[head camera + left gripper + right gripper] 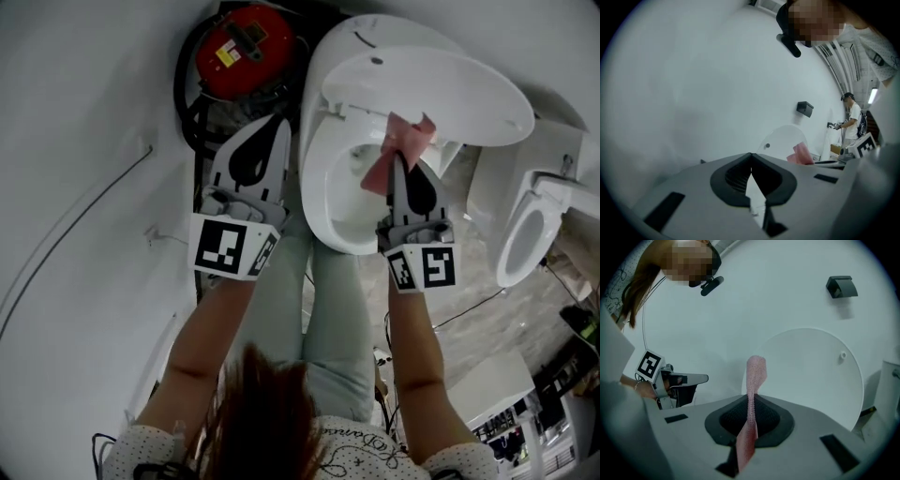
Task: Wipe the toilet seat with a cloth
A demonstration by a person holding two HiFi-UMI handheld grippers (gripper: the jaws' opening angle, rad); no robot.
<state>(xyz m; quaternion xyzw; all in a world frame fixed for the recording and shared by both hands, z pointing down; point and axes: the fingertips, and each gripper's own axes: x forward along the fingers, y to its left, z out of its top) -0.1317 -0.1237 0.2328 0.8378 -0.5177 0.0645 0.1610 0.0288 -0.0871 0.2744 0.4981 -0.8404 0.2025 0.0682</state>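
The pink cloth [405, 148] was pinched between the jaws of the right hand-held gripper [399, 161], just right of centre in the head view. Its loose end stood up above the jaw tips, while a longer strip trailed down between them. It hung over the far right part of the toilet bowl [319, 183], in front of the raised lid [450, 89]. I could not tell whether it touched the lid. In the right gripper view the cloth [755, 373] rose as a narrow twisted band from the clenched right hand-held gripper [751, 400], with the round white lid [815, 376] behind it.

The left hand-held gripper [278, 127] was held just left of the bowl, pointing the same way. In its own view the left hand-held gripper [751, 158] had its jaws pressed together with nothing between them. The cloth [803, 153] and the lid [780, 140] showed beyond them at centre right.

A red round machine [246, 45] with black hoses sat at the upper left, beside the toilet. A second toilet [527, 234] stood at the right edge. A small black wall box [842, 287] hung at the upper right of the right gripper view. Another person [851, 123] stood far off at the right of the left gripper view.
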